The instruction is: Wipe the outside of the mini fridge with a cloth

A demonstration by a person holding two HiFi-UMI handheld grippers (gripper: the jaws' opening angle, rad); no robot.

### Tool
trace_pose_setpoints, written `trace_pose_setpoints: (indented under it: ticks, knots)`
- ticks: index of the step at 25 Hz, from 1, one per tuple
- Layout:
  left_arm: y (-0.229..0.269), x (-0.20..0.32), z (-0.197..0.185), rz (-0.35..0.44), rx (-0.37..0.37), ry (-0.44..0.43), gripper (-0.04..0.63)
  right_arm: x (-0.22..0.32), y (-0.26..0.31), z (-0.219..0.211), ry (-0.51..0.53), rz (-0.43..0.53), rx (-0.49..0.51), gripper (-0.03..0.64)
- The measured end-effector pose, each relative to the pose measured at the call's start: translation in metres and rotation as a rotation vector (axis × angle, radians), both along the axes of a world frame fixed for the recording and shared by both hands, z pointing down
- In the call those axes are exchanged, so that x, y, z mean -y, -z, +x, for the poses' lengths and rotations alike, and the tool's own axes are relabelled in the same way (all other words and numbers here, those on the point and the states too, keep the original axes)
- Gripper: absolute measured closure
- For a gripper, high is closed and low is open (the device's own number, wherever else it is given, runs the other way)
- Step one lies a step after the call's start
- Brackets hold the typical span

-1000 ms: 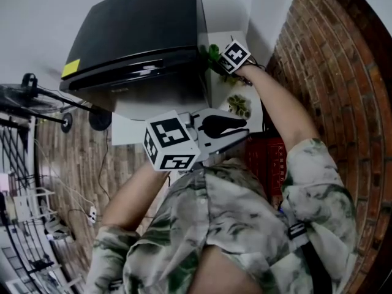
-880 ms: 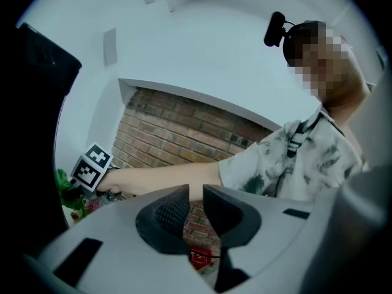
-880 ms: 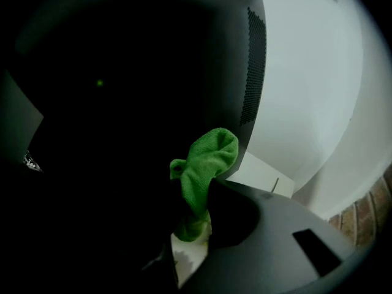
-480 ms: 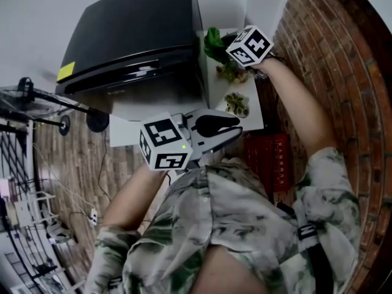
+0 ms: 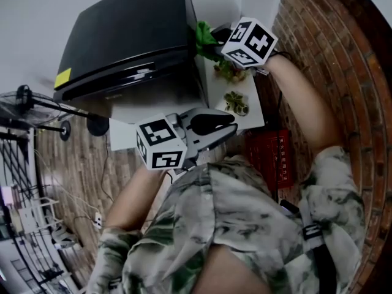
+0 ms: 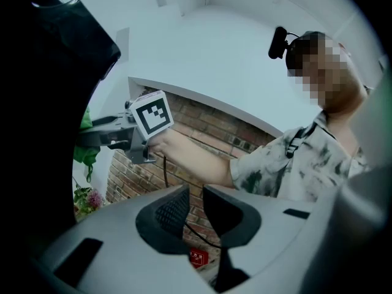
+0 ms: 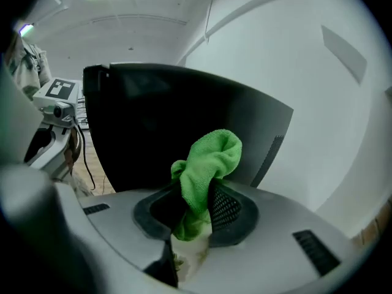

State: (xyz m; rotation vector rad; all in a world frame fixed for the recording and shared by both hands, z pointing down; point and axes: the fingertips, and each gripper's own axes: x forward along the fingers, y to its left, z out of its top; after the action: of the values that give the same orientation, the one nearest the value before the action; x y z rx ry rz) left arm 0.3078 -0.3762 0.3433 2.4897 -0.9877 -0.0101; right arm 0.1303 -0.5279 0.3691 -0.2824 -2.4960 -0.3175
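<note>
Beside the right flank of the black mini fridge, at the far side, the right gripper pinches a green cloth. It looks soft, light and floppy (its free end lolls above the jaws), so a bunched mid-cloth grip suits it. The left gripper hangs nearer, its jaws narrowly parted and holding nothing.

**Three Cameras, One Corner**

Head view: looks steeply down over a patterned shirt onto the mini fridge, left gripper and right gripper. Left gripper view: sits low behind own jaws, faces up toward brick wall, catches right gripper. Right gripper view: faces mini fridge side at close range, catches left gripper.
</note>
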Motion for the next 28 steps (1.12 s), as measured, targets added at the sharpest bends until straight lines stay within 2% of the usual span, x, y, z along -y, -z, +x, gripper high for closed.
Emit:
trace_pose_setpoints:
  ticks: [11, 22, 25, 28]
  knots:
    - [-0.007, -0.003, -0.011, -0.023, 0.001, 0.024, 0.518, 0.0, -0.106, -0.001, -0.043, -0.1, -0.091, 0.512]
    - [-0.011, -0.011, -0.021, -0.036, 0.005, 0.059, 0.518, 0.0, -0.233, -0.002, -0.133, -0.105, -0.219, 0.512]
    - [-0.012, -0.014, -0.022, -0.039, 0.005, 0.064, 0.518, 0.0, -0.24, 0.0, -0.147, -0.115, -0.218, 0.512]
    - [-0.014, -0.017, -0.026, -0.043, 0.001, 0.066, 0.518, 0.001, -0.219, 0.006, -0.149, -0.127, -0.196, 0.512]
